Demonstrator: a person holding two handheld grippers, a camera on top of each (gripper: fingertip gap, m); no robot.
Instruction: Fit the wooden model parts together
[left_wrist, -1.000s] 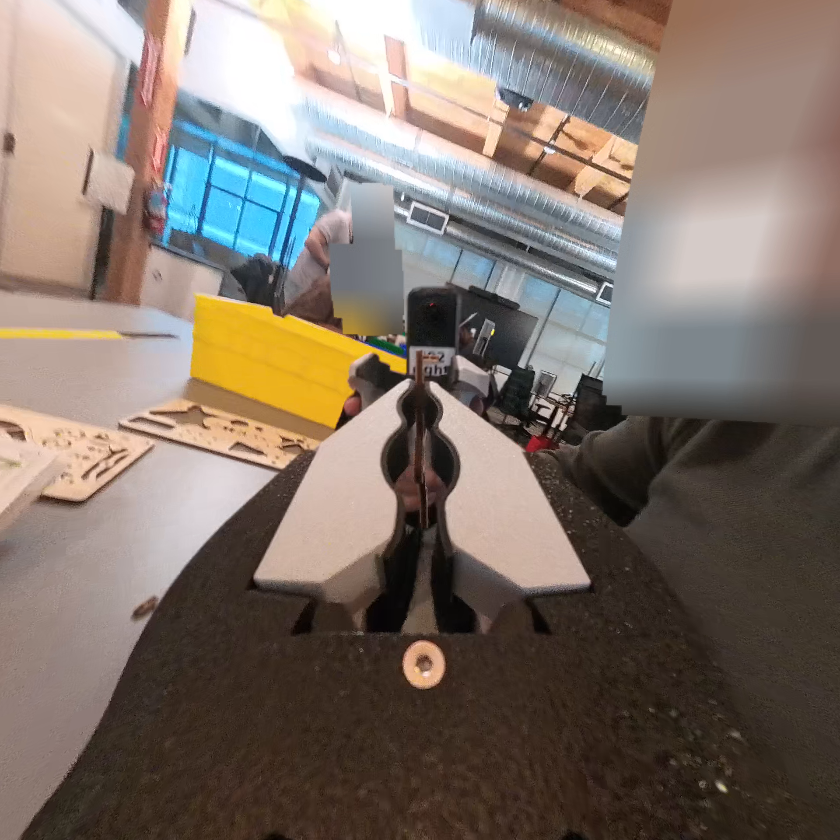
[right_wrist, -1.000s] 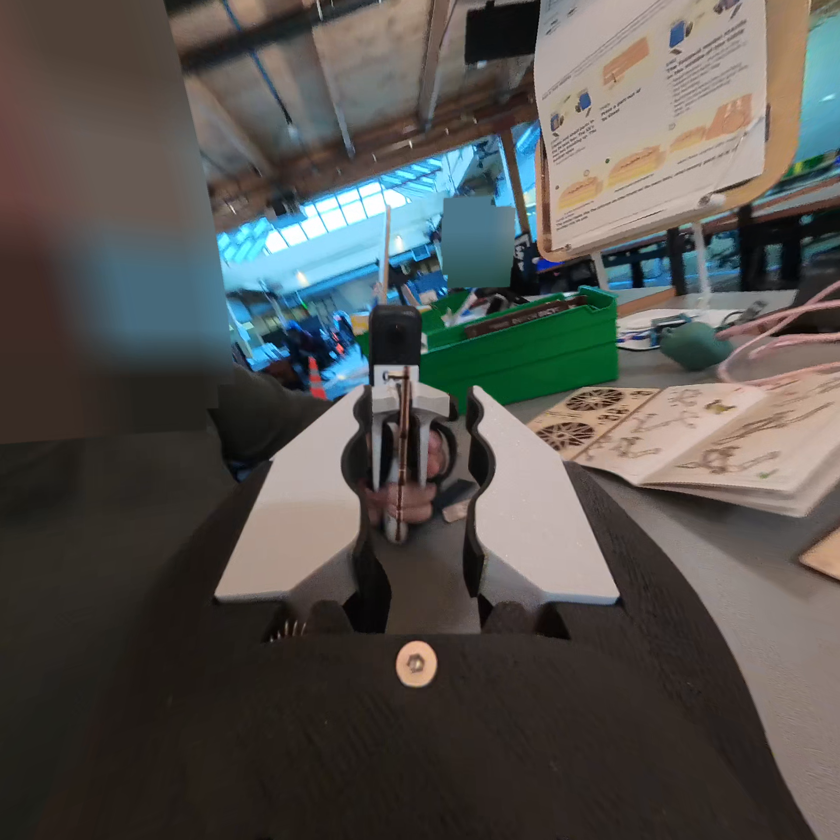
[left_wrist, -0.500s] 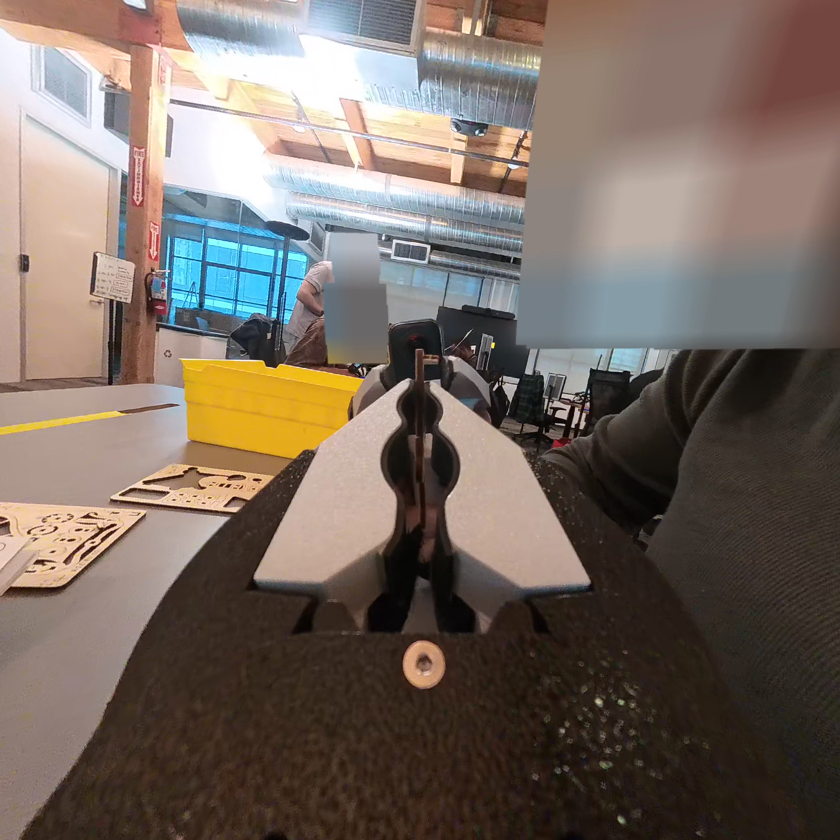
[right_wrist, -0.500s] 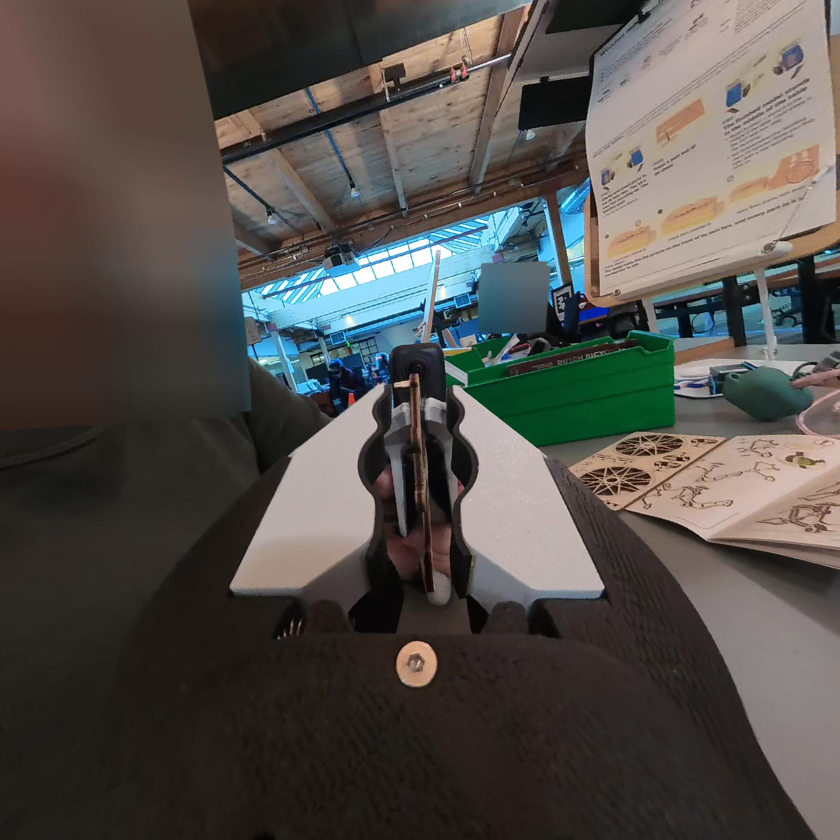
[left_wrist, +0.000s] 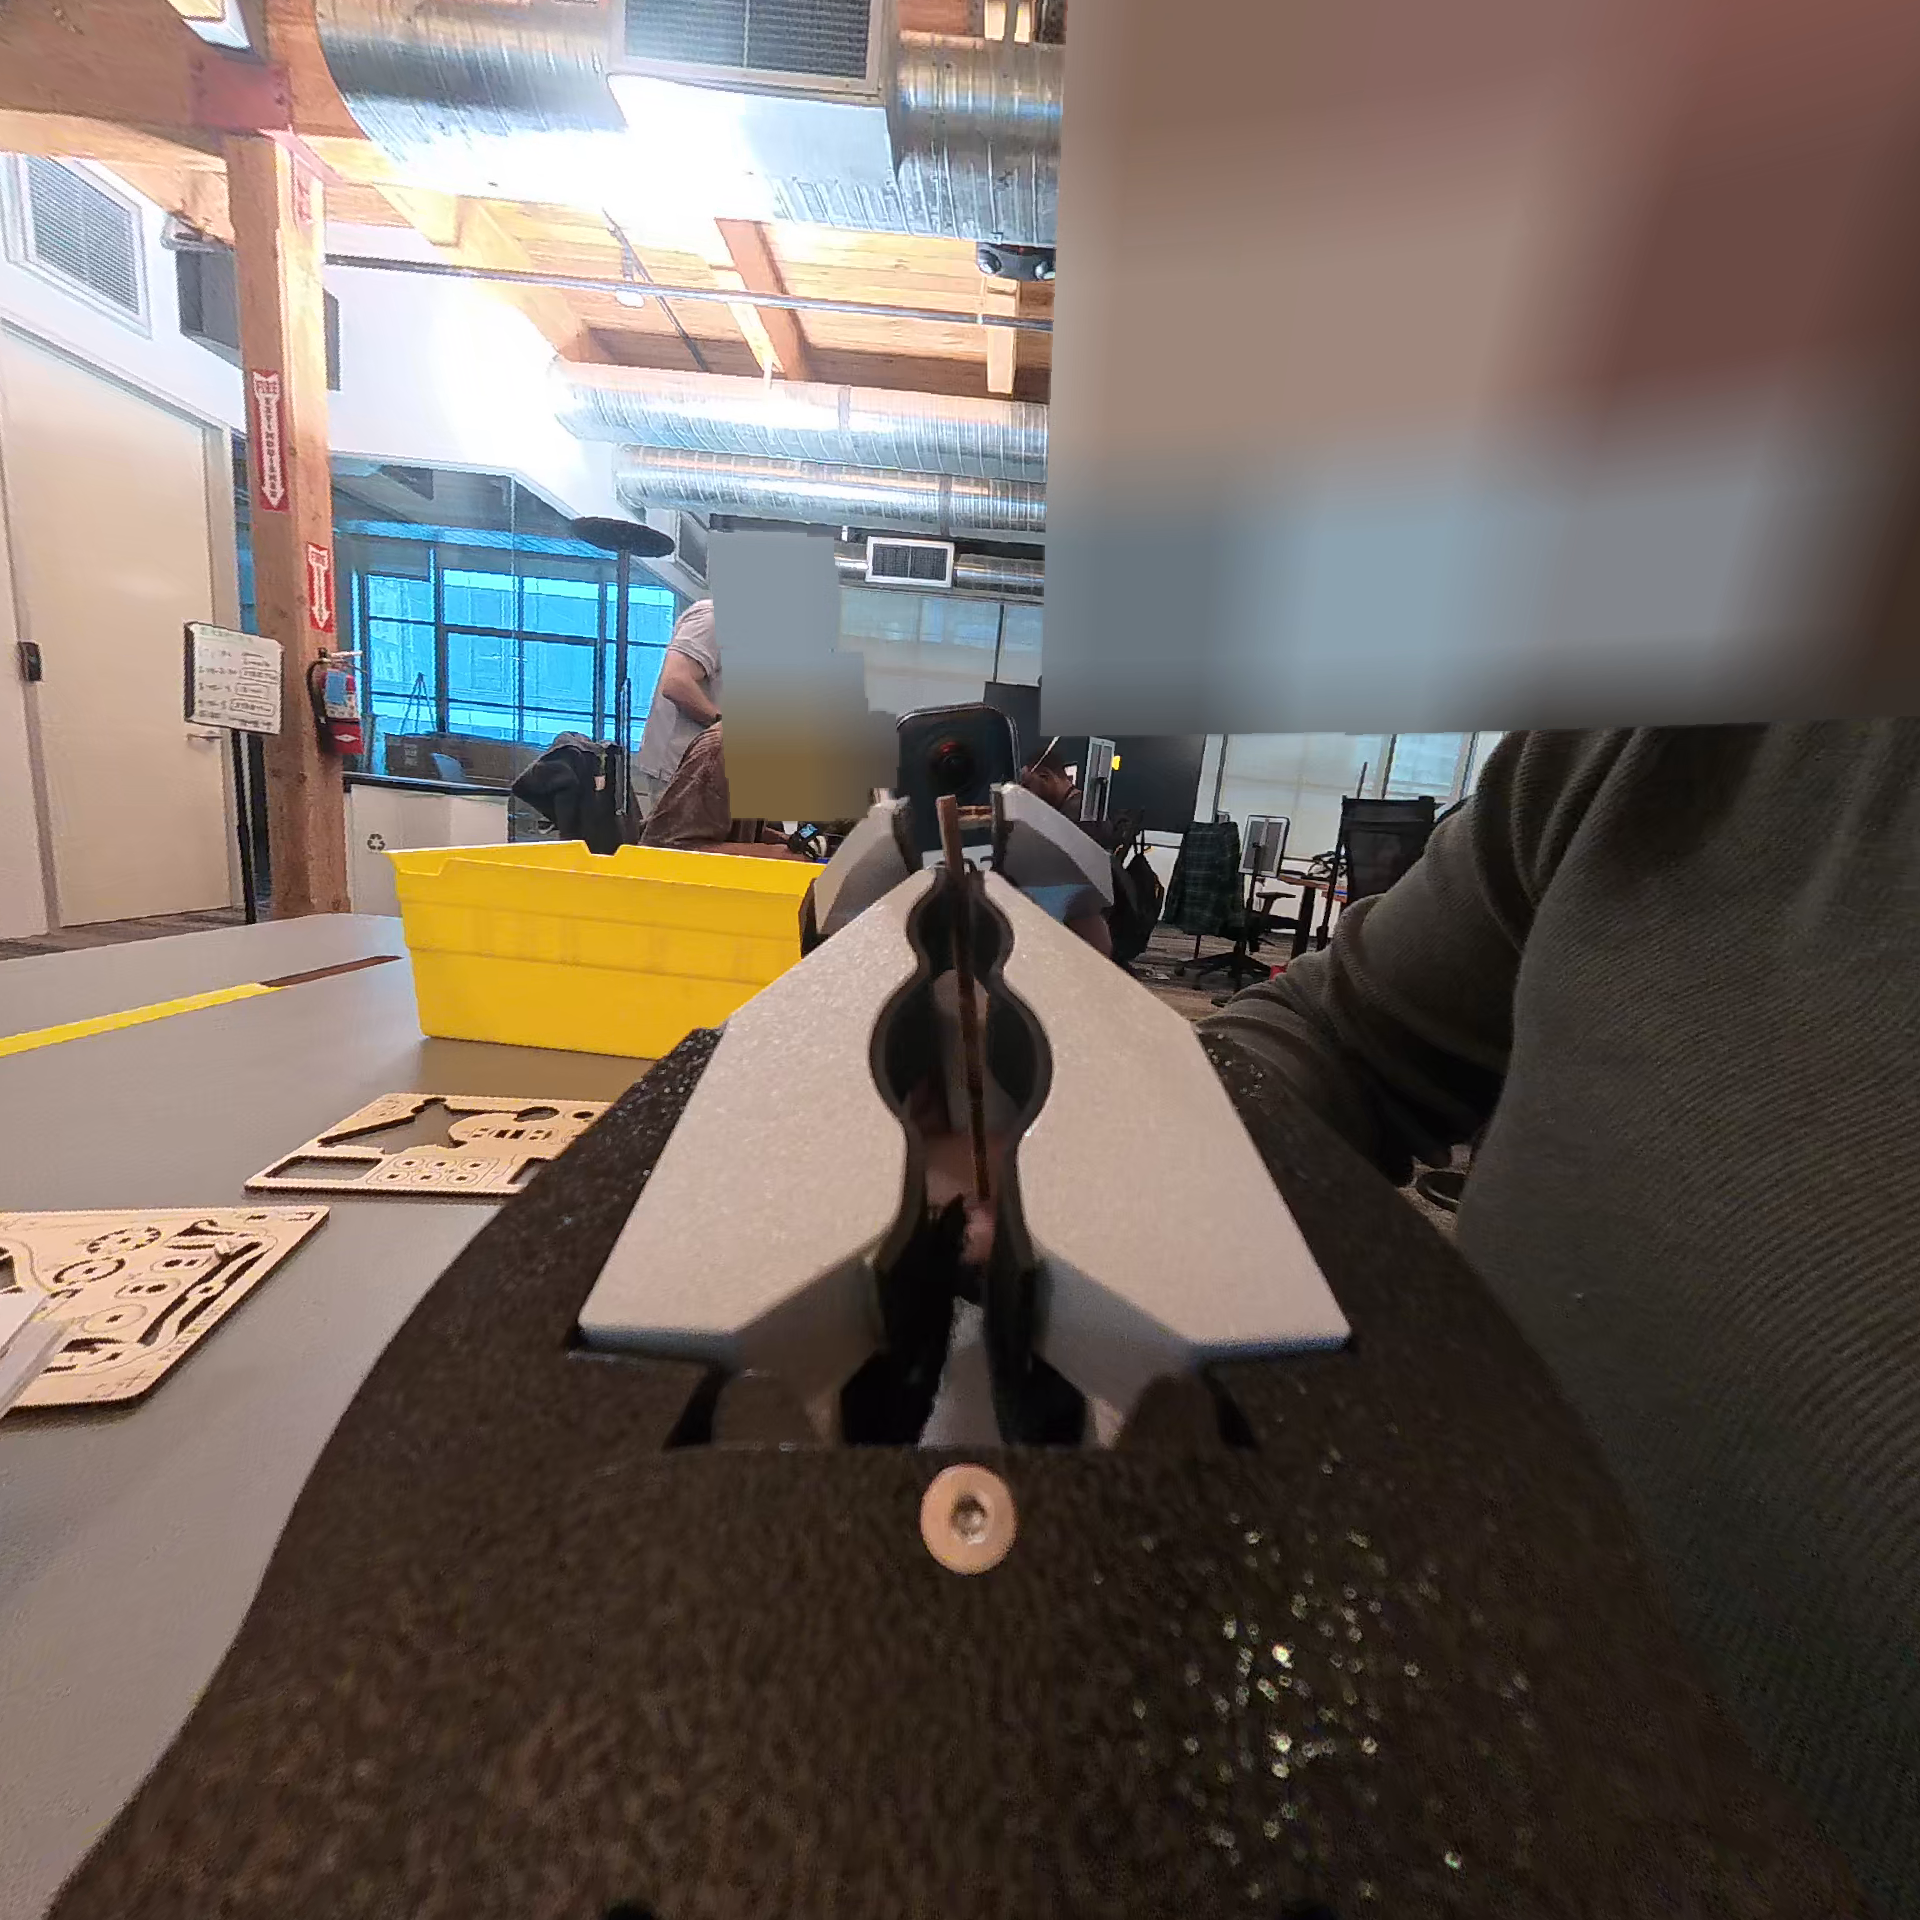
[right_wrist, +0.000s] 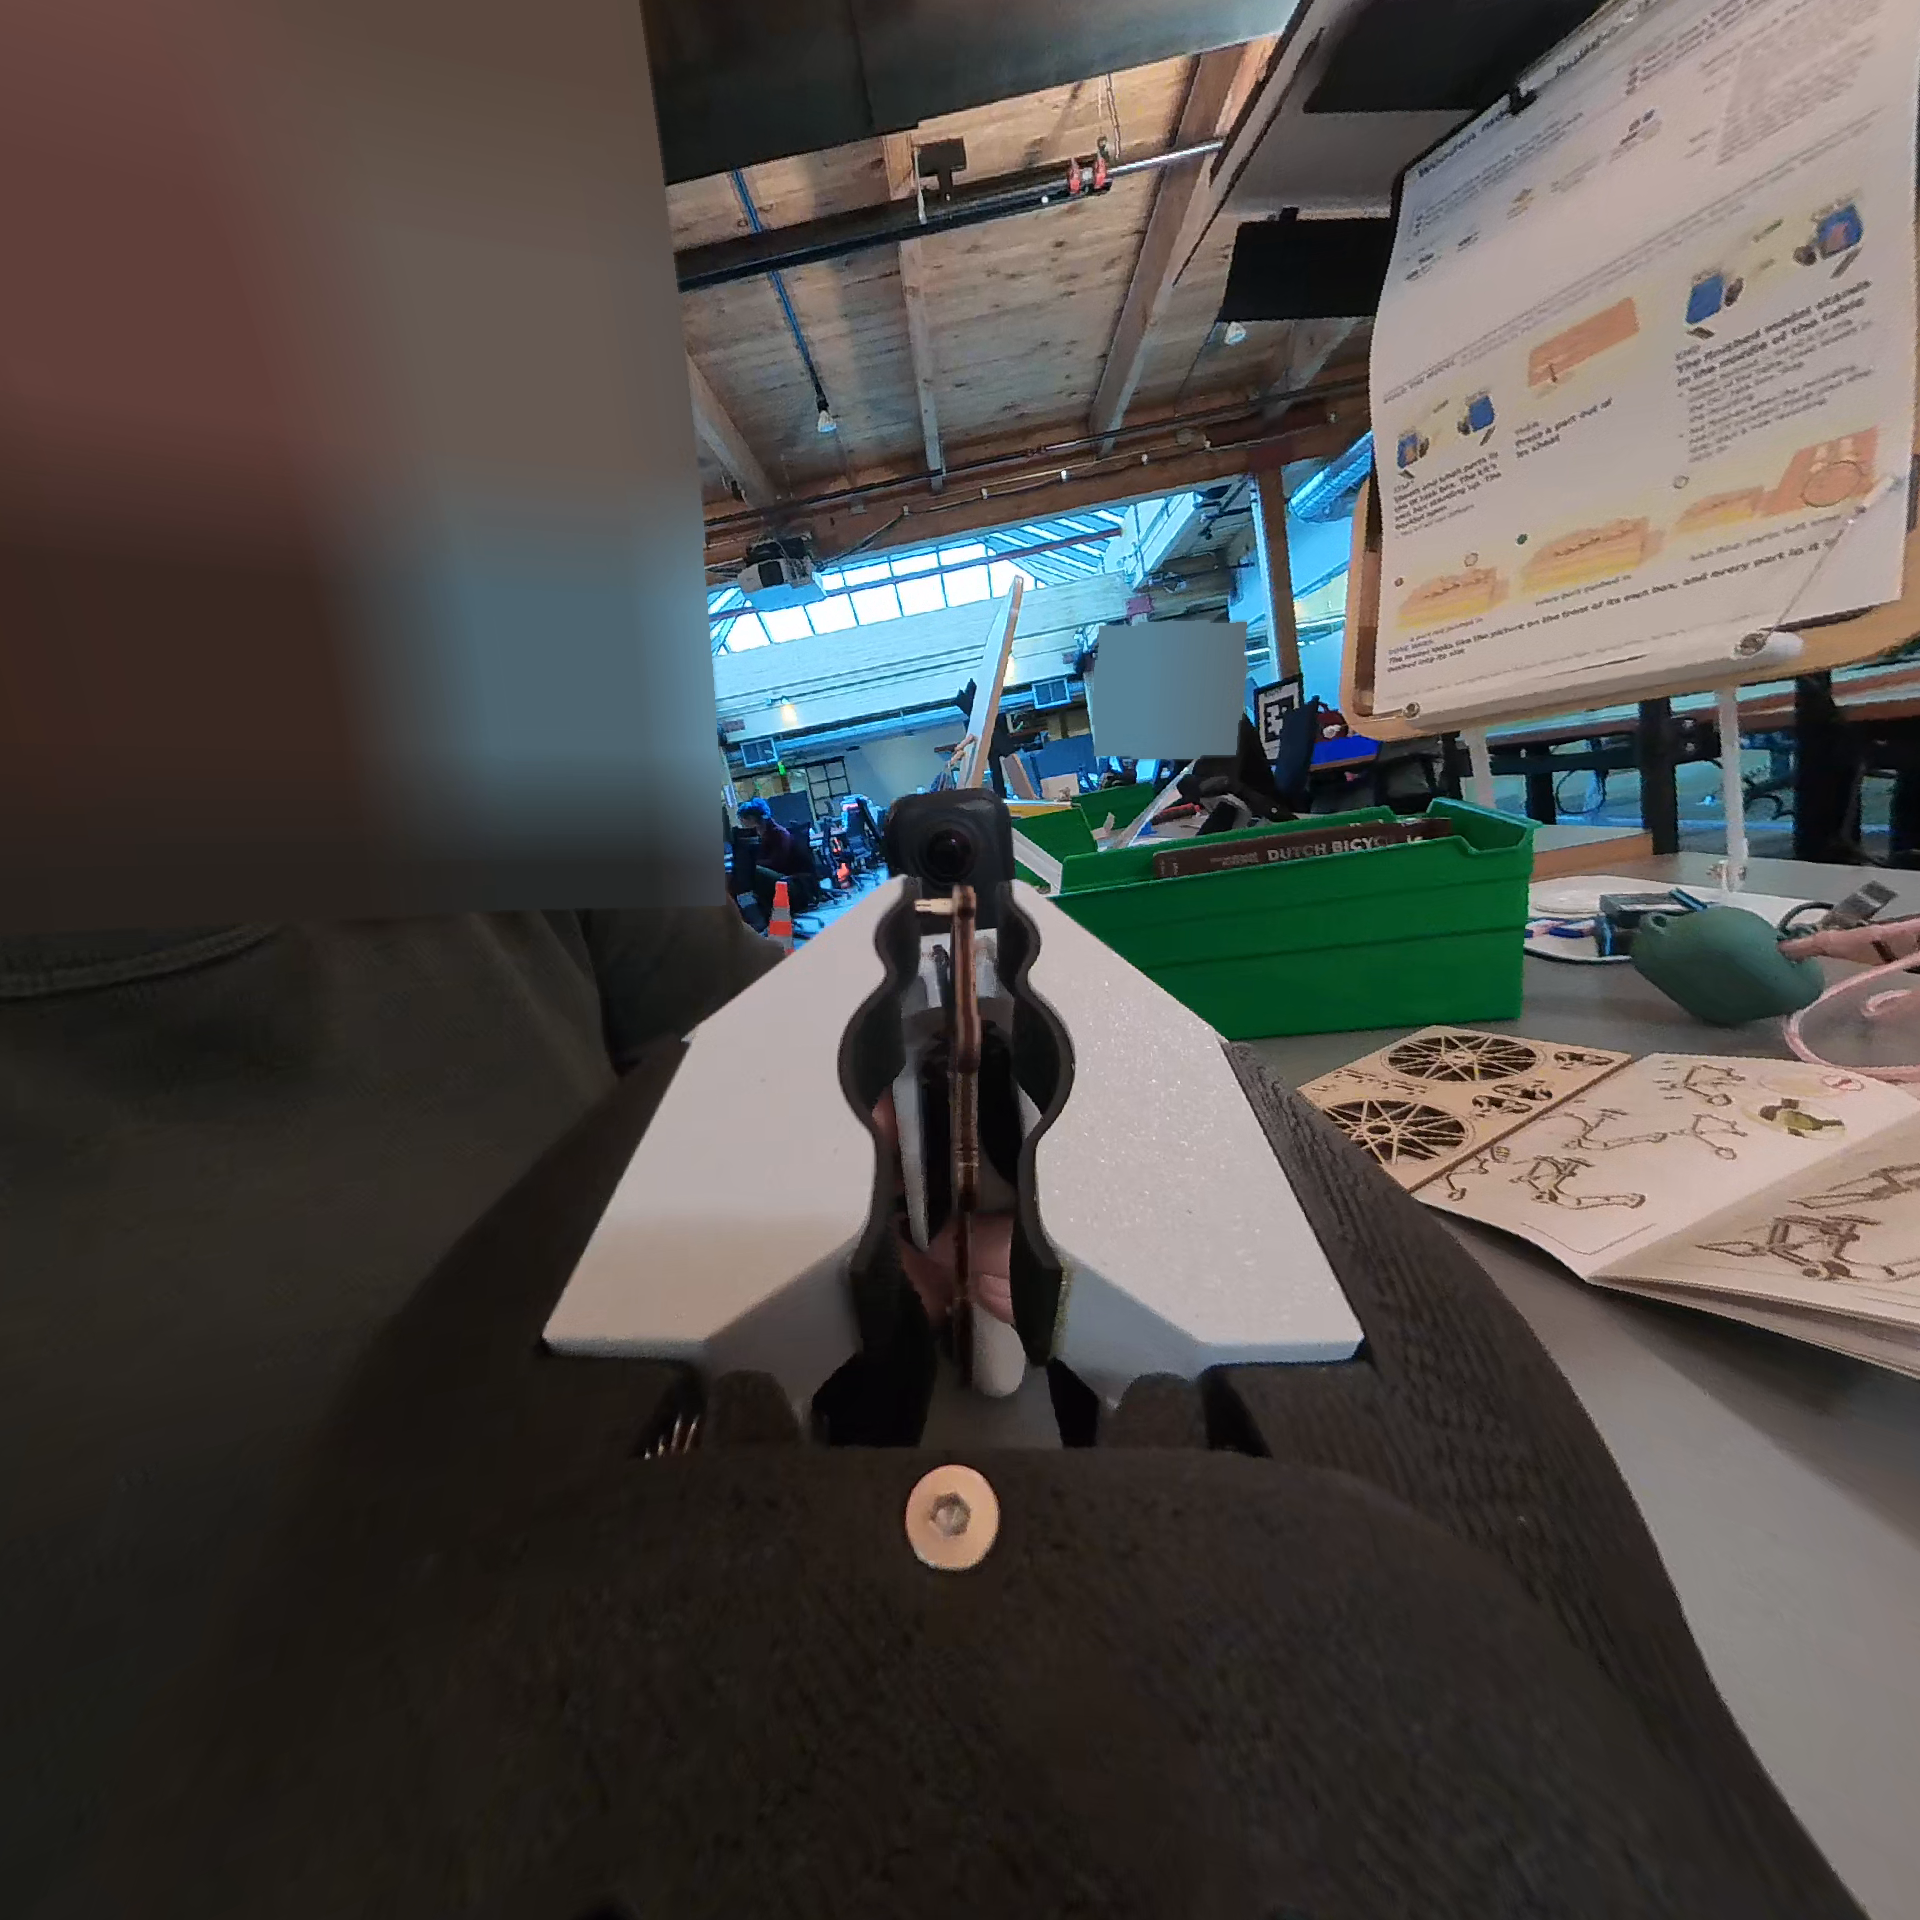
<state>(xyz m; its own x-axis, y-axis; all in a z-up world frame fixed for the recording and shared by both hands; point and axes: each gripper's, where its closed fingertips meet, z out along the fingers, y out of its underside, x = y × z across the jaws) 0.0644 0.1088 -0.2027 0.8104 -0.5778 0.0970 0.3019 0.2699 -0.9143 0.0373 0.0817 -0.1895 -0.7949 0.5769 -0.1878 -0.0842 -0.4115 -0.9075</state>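
Note:
My left gripper (left_wrist: 961, 883) is shut on a thin dark wooden part (left_wrist: 966, 997), seen edge-on and upright, its top sticking out above the tips. A short pale peg (left_wrist: 975, 817) juts sideways from the top of the part. My right gripper (right_wrist: 961, 904) faces the left one tip to tip, and its jaws stand narrow around the same part (right_wrist: 964, 1039) and peg (right_wrist: 932, 906). A gap shows between the part and one right pad. The left fingers (right_wrist: 909, 1143) show pale inside the right jaws. The right gripper also shows behind the part in the left wrist view (left_wrist: 961, 831).
A yellow bin (left_wrist: 582, 956) and punched wooden sheets (left_wrist: 436, 1143) lie on the grey table to the left. To the right are a green bin (right_wrist: 1299, 935), a wheel sheet (right_wrist: 1434, 1091), an open booklet (right_wrist: 1662, 1164) and an instruction board (right_wrist: 1642, 364). A person's dark sleeve (left_wrist: 1558, 1039) is close by. Only a small space, under 4 cm, lies between the two pairs of fingers.
The right jaws have narrowed steadily around the wooden part and the left fingers. Both grippers have tilted to a more level pose. The left gripper stays shut on the part.

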